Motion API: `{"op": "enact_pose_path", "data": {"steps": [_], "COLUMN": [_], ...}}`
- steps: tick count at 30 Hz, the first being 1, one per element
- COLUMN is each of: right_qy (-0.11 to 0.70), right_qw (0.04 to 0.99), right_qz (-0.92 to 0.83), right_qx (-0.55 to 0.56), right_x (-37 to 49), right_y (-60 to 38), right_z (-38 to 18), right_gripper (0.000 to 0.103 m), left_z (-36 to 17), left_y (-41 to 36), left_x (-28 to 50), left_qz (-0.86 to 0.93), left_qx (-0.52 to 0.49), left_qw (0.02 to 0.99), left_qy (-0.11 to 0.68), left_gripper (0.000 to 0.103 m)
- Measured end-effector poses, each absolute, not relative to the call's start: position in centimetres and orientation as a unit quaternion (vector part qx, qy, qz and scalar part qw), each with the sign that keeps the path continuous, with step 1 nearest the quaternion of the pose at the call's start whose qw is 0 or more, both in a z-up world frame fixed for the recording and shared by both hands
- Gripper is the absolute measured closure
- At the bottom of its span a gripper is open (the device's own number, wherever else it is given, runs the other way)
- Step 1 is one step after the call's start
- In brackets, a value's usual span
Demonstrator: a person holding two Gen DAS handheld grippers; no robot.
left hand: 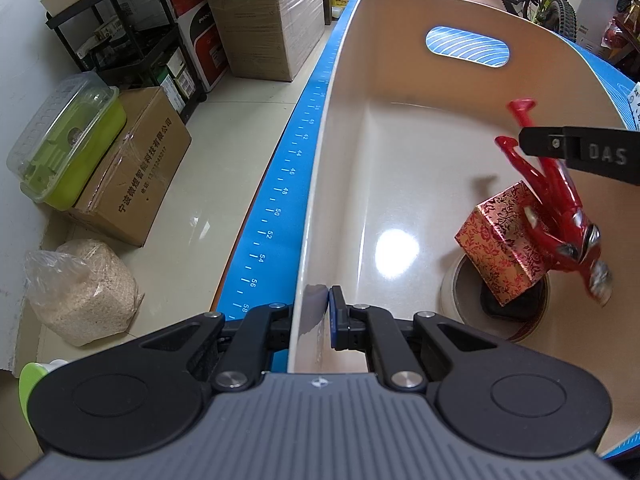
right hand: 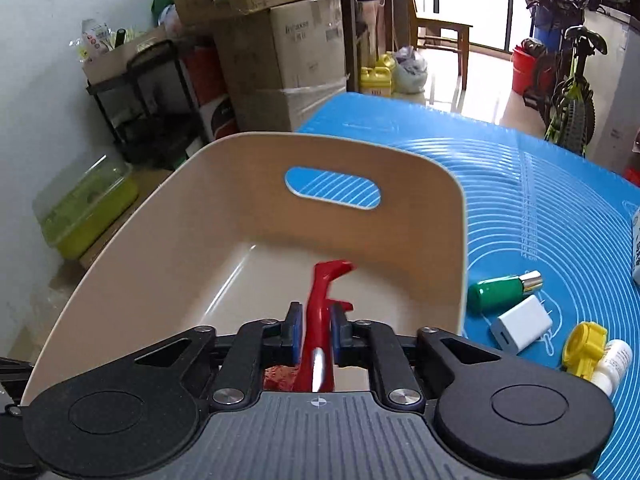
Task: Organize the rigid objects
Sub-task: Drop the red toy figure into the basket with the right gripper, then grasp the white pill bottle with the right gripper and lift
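Pinching the beige bin wall with my left gripper, I've got my right gripper clamped on the red figure above the bin, blue mat beyond, stacked cartons behind.

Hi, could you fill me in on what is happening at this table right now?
A person is sorting small items into a beige bin. The left tool is clamped on the bin's near wall, steadying it. The right tool holds a red toy figure head-down over a red patterned box already inside. A green bottle, white charger and yellow toy wait on the blue mat.
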State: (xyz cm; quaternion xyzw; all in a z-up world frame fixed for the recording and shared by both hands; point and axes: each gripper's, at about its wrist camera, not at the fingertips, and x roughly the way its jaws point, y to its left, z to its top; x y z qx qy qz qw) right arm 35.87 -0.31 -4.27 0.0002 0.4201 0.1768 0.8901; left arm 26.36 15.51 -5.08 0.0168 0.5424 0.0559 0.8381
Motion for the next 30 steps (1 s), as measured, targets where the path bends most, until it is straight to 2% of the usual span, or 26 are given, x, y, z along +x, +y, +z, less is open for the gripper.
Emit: {"op": "enact_pose_path", "data": {"steps": [2, 3, 4, 11, 15, 30], "right_qy": [0.411, 0.402, 0.394, 0.362, 0.355, 0.426], "right_qw": [0.892, 0.895, 0.899, 0.918, 0.927, 0.904], "right_qz": [0.188, 0.191, 0.194, 0.162, 0.119, -0.036], "right_qx": [0.003, 0.001, 0.003, 0.019, 0.014, 0.011], "right_x": [35.4, 35.1, 34.9, 34.0, 34.2, 36.3], "right_y": [-0.8, -1.1, -1.8, -7.3, -11.0, -20.0], "right_z": [-3.3, -2.7, -2.0, 1.5, 1.7, -6.8], "right_gripper": [0.054, 0.042, 0.038, 0.036, 0.033, 0.033], "left_z": [-5.0, -5.1, -5.1, -5.1, -5.1, -5.1], "left_y": [15.5, 15.5, 15.5, 15.5, 15.5, 15.5], "left_x": [26.4, 26.4, 26.4, 26.4, 26.4, 26.4], "left_qz": [0.057, 0.057, 0.058, 0.058, 0.058, 0.058], "left_qx": [0.017, 0.018, 0.018, 0.018, 0.018, 0.019], "left_qw": [0.838, 0.838, 0.838, 0.838, 0.838, 0.838], "left_qy": [0.543, 0.543, 0.543, 0.543, 0.543, 0.543], "left_gripper": [0.091, 0.091, 0.091, 0.091, 0.091, 0.091]}}
